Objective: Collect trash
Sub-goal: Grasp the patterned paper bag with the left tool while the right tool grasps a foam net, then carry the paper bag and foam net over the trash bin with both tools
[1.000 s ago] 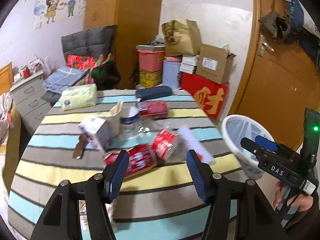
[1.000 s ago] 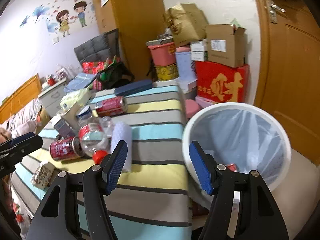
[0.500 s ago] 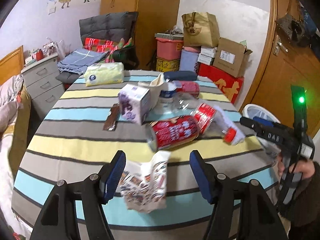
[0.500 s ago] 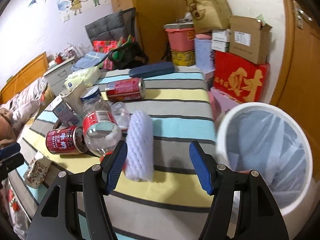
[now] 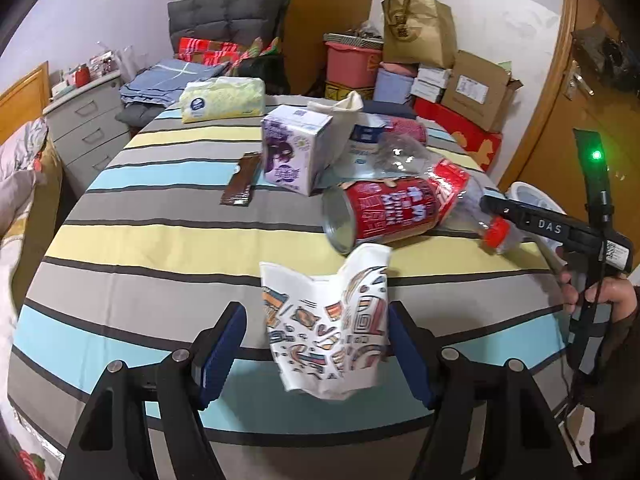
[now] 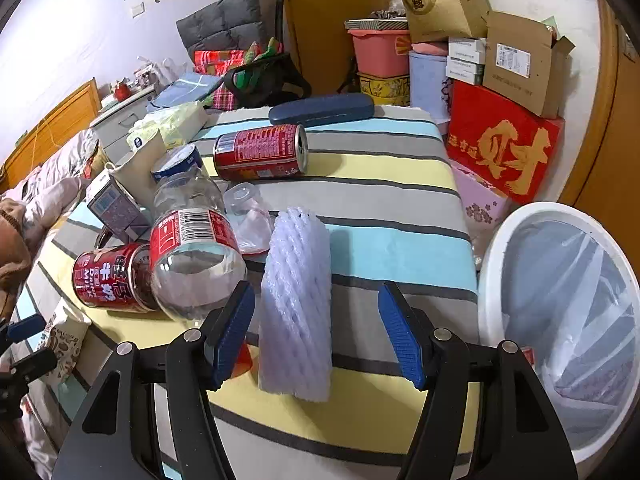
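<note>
Lengthwise, foam sleeve [image 6: 296,312] toward camera

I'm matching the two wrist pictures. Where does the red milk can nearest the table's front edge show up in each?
Left wrist view: the red milk can lies on its side at centre right, just beyond the patterned paper cup.
Right wrist view: it lies at the lower left, beside the clear bottle.
Shared landmark: the purple carton.
</note>
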Demonstrator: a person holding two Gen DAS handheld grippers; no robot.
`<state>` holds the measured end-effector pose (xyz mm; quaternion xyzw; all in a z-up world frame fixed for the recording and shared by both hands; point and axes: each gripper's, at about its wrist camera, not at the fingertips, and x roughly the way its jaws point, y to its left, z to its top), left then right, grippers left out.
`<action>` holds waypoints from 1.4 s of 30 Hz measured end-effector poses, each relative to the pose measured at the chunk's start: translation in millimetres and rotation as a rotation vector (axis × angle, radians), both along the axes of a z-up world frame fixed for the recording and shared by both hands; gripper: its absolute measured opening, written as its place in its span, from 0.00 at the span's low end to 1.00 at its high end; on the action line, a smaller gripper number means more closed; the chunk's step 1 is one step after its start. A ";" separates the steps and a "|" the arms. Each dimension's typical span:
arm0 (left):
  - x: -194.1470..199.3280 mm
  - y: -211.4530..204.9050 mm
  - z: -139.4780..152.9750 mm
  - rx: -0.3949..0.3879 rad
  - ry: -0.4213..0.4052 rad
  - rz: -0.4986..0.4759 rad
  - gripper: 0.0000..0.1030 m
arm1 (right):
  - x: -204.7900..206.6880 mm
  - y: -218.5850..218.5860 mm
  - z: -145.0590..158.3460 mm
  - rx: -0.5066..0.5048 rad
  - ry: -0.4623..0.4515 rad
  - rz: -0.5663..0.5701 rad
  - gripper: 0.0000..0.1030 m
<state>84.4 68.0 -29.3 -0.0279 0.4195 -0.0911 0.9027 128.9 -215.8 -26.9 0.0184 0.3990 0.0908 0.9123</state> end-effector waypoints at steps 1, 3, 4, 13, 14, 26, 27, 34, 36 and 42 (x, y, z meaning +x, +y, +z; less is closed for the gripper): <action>0.7 0.1 -1.8 0.003 0.002 -0.003 0.69 | 2.0 1.2 -0.4 -0.002 0.004 0.002 0.64; 3.8 2.0 -7.5 -0.001 0.023 -0.004 0.69 | 3.5 3.0 -2.6 -0.003 0.016 0.006 0.64; 4.7 2.4 -10.0 -0.002 0.032 -0.001 0.69 | 4.8 3.9 -3.2 -0.004 0.021 0.012 0.64; 10.6 0.5 -18.5 -0.035 0.053 -0.006 0.61 | 6.9 7.7 -7.5 -0.023 0.043 0.027 0.46; 10.7 0.2 -18.3 -0.038 0.051 -0.002 0.59 | 6.8 7.3 -7.4 -0.020 0.044 0.027 0.41; 8.2 -13.4 -3.2 -0.070 0.000 -0.016 0.50 | -1.5 5.4 -0.9 -0.022 -0.005 0.001 0.24; 7.5 -16.3 1.0 -0.069 -0.012 -0.024 0.50 | -3.4 5.1 0.7 -0.020 -0.014 -0.002 0.24; 13.2 -37.7 24.1 -0.091 -0.060 -0.075 0.50 | -14.1 -3.2 12.1 0.007 -0.057 -0.043 0.24; 15.2 -44.7 30.2 -0.109 -0.073 -0.088 0.50 | -16.9 -5.5 14.4 0.014 -0.065 -0.053 0.24; 23.0 -73.0 48.5 -0.121 -0.118 -0.157 0.50 | -27.0 -18.0 24.0 0.039 -0.100 -0.098 0.24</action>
